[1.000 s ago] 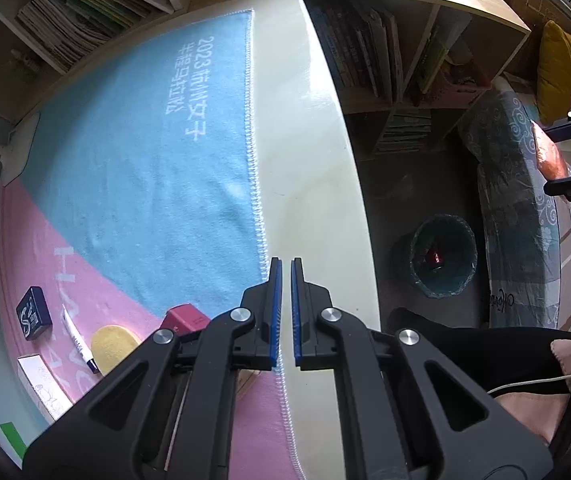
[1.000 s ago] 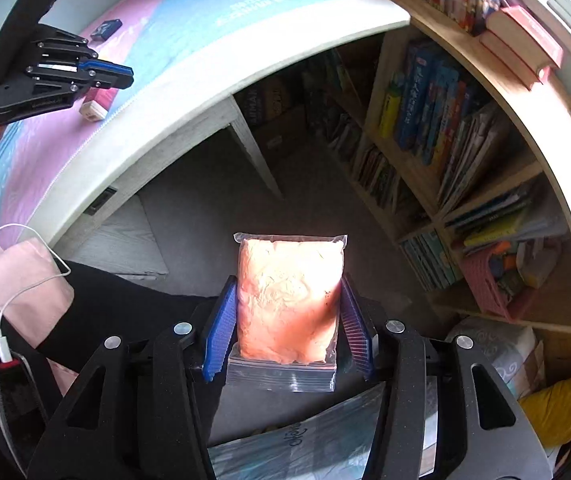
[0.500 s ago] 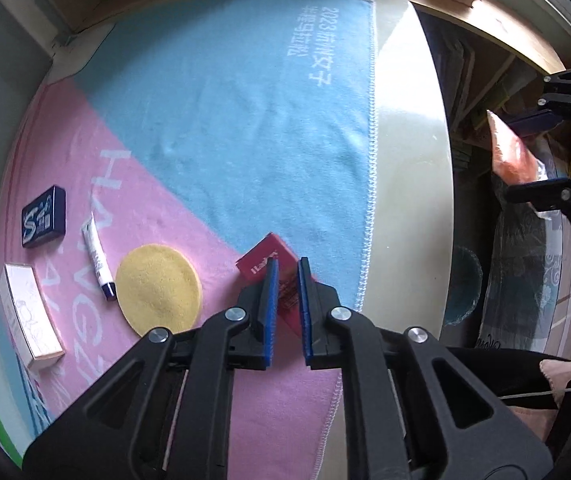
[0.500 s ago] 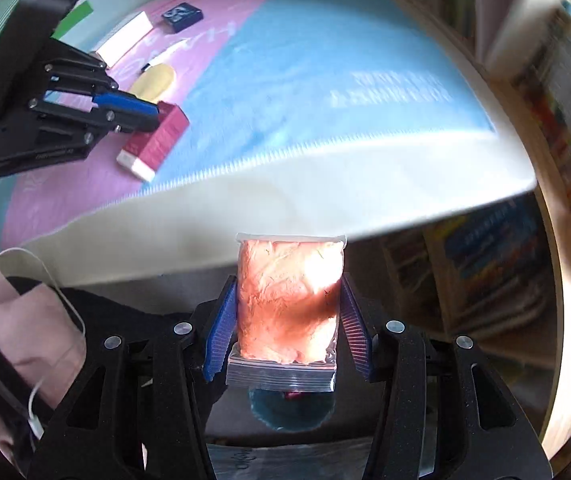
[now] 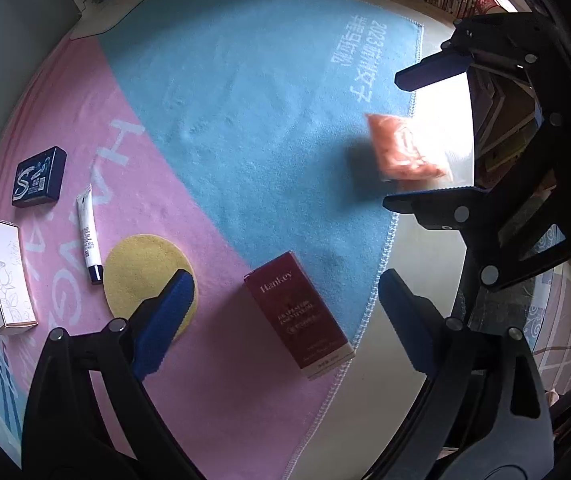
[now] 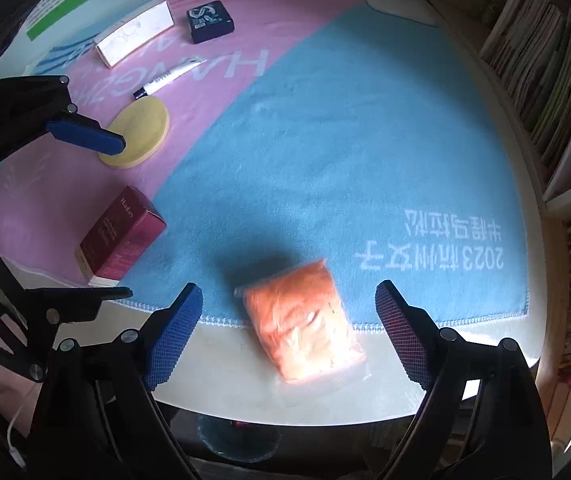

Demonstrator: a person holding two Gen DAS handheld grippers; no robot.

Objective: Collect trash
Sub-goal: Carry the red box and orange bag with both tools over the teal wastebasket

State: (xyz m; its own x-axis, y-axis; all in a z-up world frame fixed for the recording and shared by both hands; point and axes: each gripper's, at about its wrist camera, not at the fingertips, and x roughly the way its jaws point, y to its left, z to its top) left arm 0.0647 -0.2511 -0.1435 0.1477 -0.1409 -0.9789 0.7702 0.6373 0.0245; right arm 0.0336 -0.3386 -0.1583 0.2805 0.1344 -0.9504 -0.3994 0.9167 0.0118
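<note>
My right gripper (image 6: 289, 290) hangs over the table's near edge, its jaws opening wide. An orange-filled clear bag (image 6: 305, 328) sits blurred between them, free of both pads, across the hem of the towel (image 6: 325, 140) and the bare tabletop. In the left wrist view the same bag (image 5: 405, 148) shows between the right gripper's fingers (image 5: 429, 68). My left gripper (image 5: 285, 280) points down, its jaws also opening, and it straddles a maroon box (image 5: 297, 312) without touching it. That maroon box (image 6: 121, 236) lies at the pink end of the towel.
A yellow round pad (image 5: 141, 264), a white tube (image 5: 87, 236), a dark blue box (image 5: 39, 176) and a white carton (image 5: 5, 280) lie on the pink part. A teal bin (image 6: 237, 436) stands on the floor below the table edge. Bookshelves (image 6: 545, 80) line the far side.
The right gripper swung from above the floor to over the table edge and let go of the orange bag. The left gripper shifted over the maroon box and went from shut to wide open.
</note>
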